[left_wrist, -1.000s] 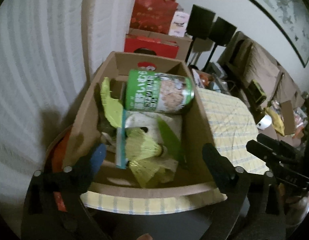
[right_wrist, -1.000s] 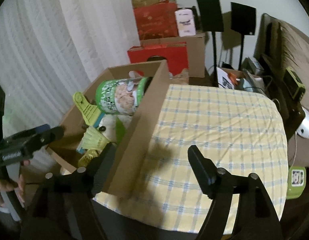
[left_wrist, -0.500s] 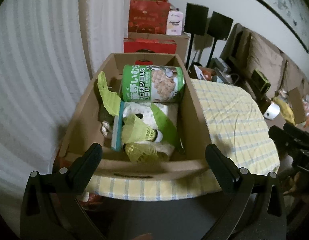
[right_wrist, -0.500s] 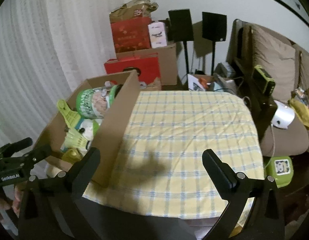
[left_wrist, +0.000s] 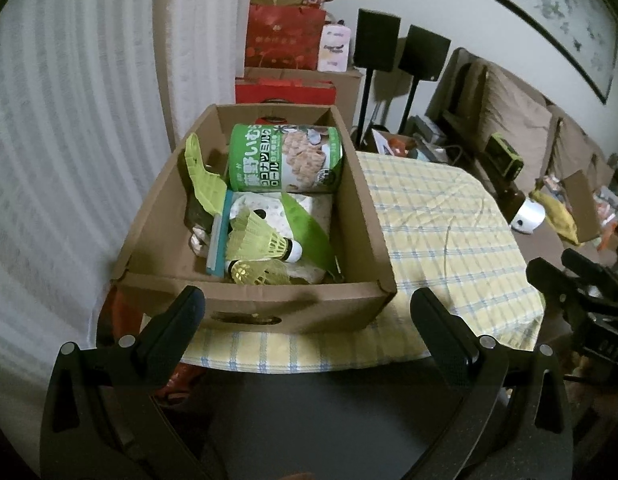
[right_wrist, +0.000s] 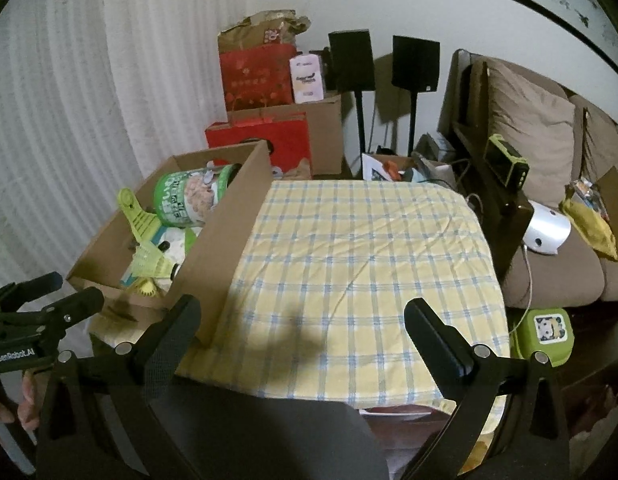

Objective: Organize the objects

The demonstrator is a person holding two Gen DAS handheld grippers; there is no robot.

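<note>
A cardboard box (left_wrist: 253, 308) stands on the left part of a table with a yellow checked cloth (left_wrist: 437, 232). In it lie a green snack can (left_wrist: 285, 158), a lime clip (left_wrist: 203, 184), yellow shuttlecocks (left_wrist: 257, 238) and a white-green bag (left_wrist: 305, 216). My left gripper (left_wrist: 309, 316) is open and empty, in front of the box's near wall. My right gripper (right_wrist: 301, 328) is open and empty, over the near edge of the cloth (right_wrist: 365, 256), right of the box (right_wrist: 225, 236). The can (right_wrist: 189, 196) shows there too.
Red gift bags and cardboard boxes (right_wrist: 261, 80) are stacked behind the table by a white curtain (right_wrist: 69, 120). Two black speakers on stands (right_wrist: 389, 64) stand at the wall. A brown sofa (right_wrist: 549, 208) with a white device (right_wrist: 547, 230) is at right. A green case (right_wrist: 547, 330) lies low at right.
Both grippers have drawn back and up from the box and table. The box contents have not moved.
</note>
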